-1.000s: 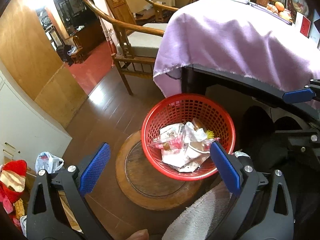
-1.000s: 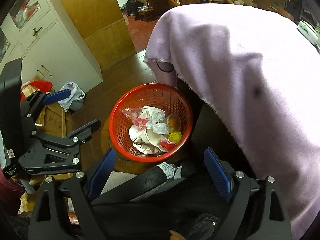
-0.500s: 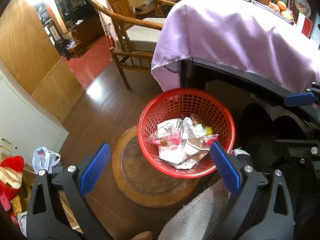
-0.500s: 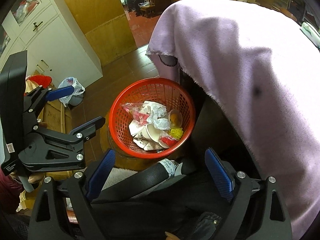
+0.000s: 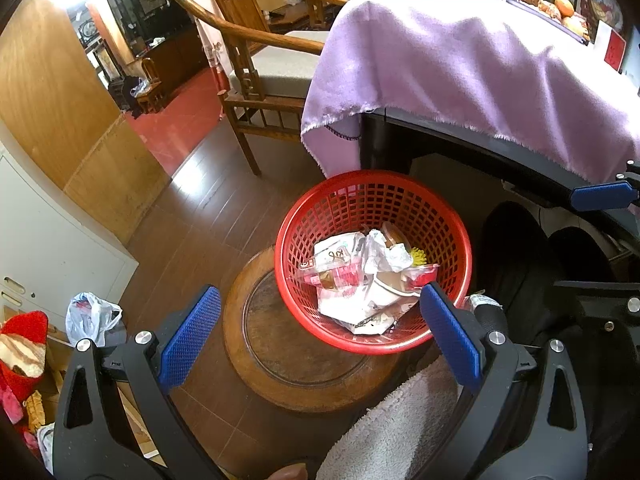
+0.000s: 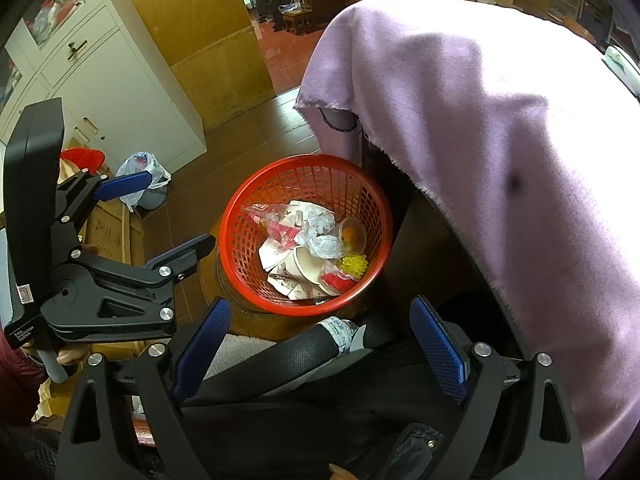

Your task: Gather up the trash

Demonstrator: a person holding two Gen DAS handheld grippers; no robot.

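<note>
Both claws empty over the bin, btw pickups.
My left gripper (image 5: 320, 336) & right gripper (image 6: 320, 344) hung wide open; red basket (image 5: 448, 216) w/ trash (image 5: 360, 276) sat at 12 o'clock. Next piece probably out of frame, needed finding.

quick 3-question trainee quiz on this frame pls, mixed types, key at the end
1. True or false: the left gripper is shut on a piece of trash.
2. The red basket stands on: A) the purple cloth B) a round wooden stool C) the wooden chair
3. Fill in: in the right wrist view, the right gripper is ____ and holds nothing.

Key: 1 false; 2 B; 3 open
</note>
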